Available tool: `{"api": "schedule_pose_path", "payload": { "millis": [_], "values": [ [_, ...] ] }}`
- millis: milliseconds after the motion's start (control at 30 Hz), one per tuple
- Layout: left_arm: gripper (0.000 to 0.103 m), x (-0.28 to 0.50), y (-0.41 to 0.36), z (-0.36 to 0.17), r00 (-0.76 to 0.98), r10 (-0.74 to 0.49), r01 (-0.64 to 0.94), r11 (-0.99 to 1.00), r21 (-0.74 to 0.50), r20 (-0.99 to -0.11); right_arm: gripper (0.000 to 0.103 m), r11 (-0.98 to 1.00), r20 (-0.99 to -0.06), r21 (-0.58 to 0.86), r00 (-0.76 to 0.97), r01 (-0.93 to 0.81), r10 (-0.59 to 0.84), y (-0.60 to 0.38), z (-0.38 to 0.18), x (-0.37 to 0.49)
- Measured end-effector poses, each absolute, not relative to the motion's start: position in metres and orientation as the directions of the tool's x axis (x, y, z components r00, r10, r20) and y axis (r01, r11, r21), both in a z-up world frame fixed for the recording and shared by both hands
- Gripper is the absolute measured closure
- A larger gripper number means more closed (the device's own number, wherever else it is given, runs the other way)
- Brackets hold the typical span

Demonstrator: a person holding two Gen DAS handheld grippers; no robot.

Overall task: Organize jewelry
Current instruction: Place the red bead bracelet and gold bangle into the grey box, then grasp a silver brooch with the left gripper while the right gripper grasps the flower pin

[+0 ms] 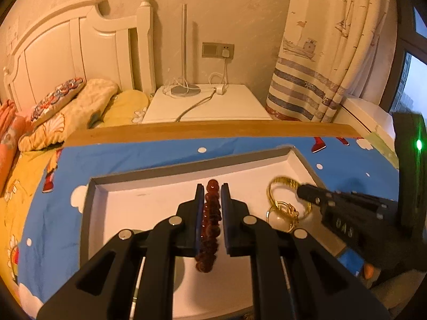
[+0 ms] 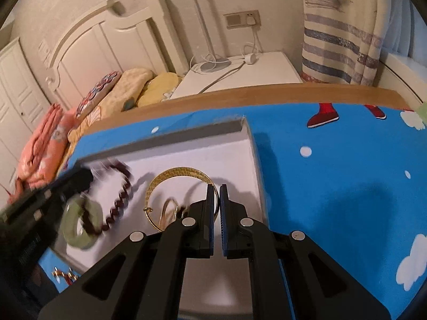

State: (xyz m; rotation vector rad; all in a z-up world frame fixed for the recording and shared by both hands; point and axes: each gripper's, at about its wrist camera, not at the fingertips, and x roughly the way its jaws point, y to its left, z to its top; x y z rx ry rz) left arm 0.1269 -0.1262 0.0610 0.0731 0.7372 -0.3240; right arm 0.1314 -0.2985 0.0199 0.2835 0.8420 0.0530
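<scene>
Left gripper [image 1: 210, 190] is gripping a red bead bracelet [image 1: 210, 221] over the white tray [image 1: 186, 170]; right gripper [image 2: 216, 192], closed w/ gold bangle [image 2: 176, 176], is crowding it — beads risk snagging.

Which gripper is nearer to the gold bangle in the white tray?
Right. The right gripper is shut on the gold bangle. The left gripper holds the dark red bead bracelet, apart from the bangle.

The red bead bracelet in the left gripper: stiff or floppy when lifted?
Probably floppy: the red bead bracelet curves loosely from the left gripper over the white tray. Separate round beads suggest a string, so it may swing. Probably light.
</scene>
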Motion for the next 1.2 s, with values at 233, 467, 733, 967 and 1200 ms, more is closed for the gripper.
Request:
{"api": "schedule_pose_path", "payload": {
  "millis": [233, 467, 733, 967, 1200],
  "values": [
    [0.055, 0.116, -0.127, 0.053, 0.692, -0.237, 0.296, 0.955, -0.032, -0.682, 0.096, 0.969, -0.768, 0.228, 0.629, 0.093, 0.121, -0.299, 0.017, 0.155],
    [0.013, 0.068, -0.101, 0.065, 0.769, -0.18, 0.223, 0.975, -0.006, -0.613, 0.083, 0.997, -0.771, 0.069, 0.636, 0.033, 0.033, -0.28, 0.016, 0.158],
    [0.002, -0.017, -0.052, 0.071, 0.863, 0.007, 0.117, 0.97, 0.213, -0.506, 0.063, 0.995, -0.7, 0.068, 0.708, -0.073, 0.1, -0.293, 0.055, 0.089],
    [0.002, -0.062, 0.0, 0.044, 0.803, -0.014, 0.11, 0.986, 0.125, -0.596, 0.045, 0.987, -0.722, 0.049, 0.677, -0.153, 0.141, -0.324, 0.039, 0.015],
    [0.002, -0.072, 0.025, 0.035, 0.778, -0.082, 0.111, 0.994, 0.008, -0.623, 0.045, 0.964, -0.764, 0.055, 0.611, -0.259, 0.208, -0.322, 0.008, -0.015]
  ]
}}
